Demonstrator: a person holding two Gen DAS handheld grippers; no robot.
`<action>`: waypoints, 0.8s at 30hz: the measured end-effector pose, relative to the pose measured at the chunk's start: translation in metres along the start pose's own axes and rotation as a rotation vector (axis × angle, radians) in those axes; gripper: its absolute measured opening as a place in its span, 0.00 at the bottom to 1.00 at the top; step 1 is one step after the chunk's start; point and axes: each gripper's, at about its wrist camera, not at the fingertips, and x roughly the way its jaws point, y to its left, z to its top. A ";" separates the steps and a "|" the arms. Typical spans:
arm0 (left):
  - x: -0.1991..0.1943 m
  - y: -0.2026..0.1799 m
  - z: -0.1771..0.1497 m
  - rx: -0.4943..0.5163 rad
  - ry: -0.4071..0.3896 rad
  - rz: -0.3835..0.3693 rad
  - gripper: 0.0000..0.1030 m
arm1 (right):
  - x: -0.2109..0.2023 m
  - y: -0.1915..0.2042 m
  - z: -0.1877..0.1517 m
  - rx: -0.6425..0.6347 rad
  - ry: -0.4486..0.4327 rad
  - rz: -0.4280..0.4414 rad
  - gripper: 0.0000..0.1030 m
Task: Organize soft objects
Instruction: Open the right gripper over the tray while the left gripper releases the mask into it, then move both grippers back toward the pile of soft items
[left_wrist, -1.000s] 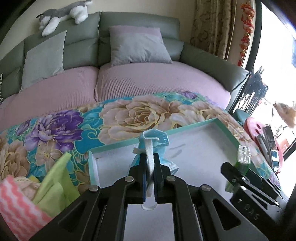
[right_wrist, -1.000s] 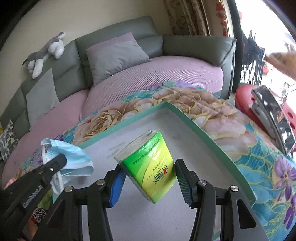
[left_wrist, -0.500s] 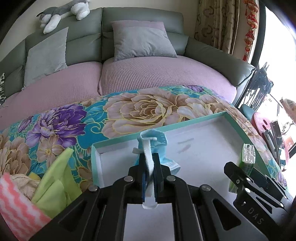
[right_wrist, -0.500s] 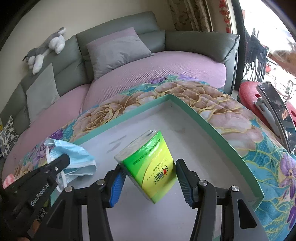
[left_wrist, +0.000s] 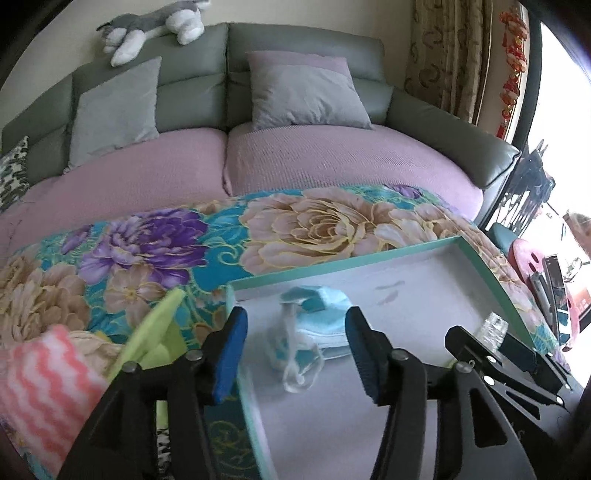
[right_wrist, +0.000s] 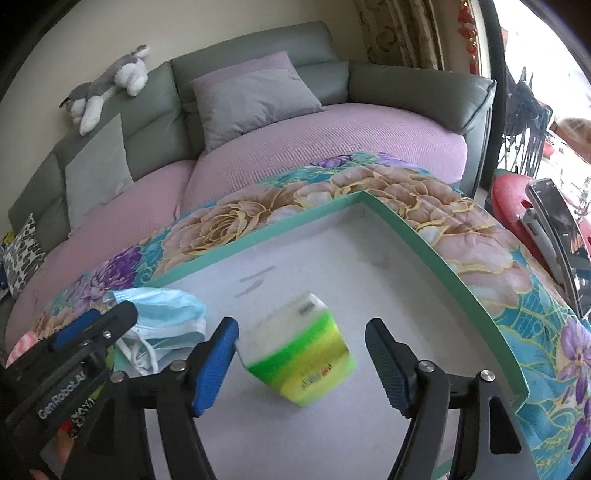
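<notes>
A shallow tray with a teal rim (left_wrist: 332, 264) (right_wrist: 295, 229) sits on a floral cloth. In the left wrist view a blue face mask (left_wrist: 317, 317) lies on the tray floor by its left wall. My left gripper (left_wrist: 295, 347) hovers over it, jaws opening, pads clear of the mask. In the right wrist view a green tissue pack (right_wrist: 303, 350) lies blurred on the tray floor between the pads of my right gripper (right_wrist: 303, 365), whose jaws are opening and do not touch it. The mask (right_wrist: 162, 317) and the left gripper's finger (right_wrist: 92, 325) show at left.
A pink-and-white striped cloth (left_wrist: 40, 387) and a yellow-green cloth (left_wrist: 155, 339) lie left of the tray. Behind stands a grey sofa with pink seat covers (left_wrist: 295, 162), cushions and a plush dog (left_wrist: 155, 22). A red stool with a device (right_wrist: 546, 221) stands at right.
Both grippers have gone from shut to open. The mask has dropped from the left gripper onto the tray, and the tissue pack has fallen from the right gripper onto the tray floor.
</notes>
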 end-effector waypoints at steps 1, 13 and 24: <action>-0.002 0.002 0.000 -0.002 -0.005 0.011 0.58 | 0.000 0.002 0.000 -0.010 0.002 -0.006 0.73; -0.043 0.050 0.001 -0.169 -0.087 0.046 0.92 | -0.018 0.016 0.002 -0.057 -0.040 -0.020 1.00; -0.097 0.101 -0.017 -0.277 -0.188 0.135 0.98 | -0.034 0.047 0.000 -0.127 -0.076 0.004 1.00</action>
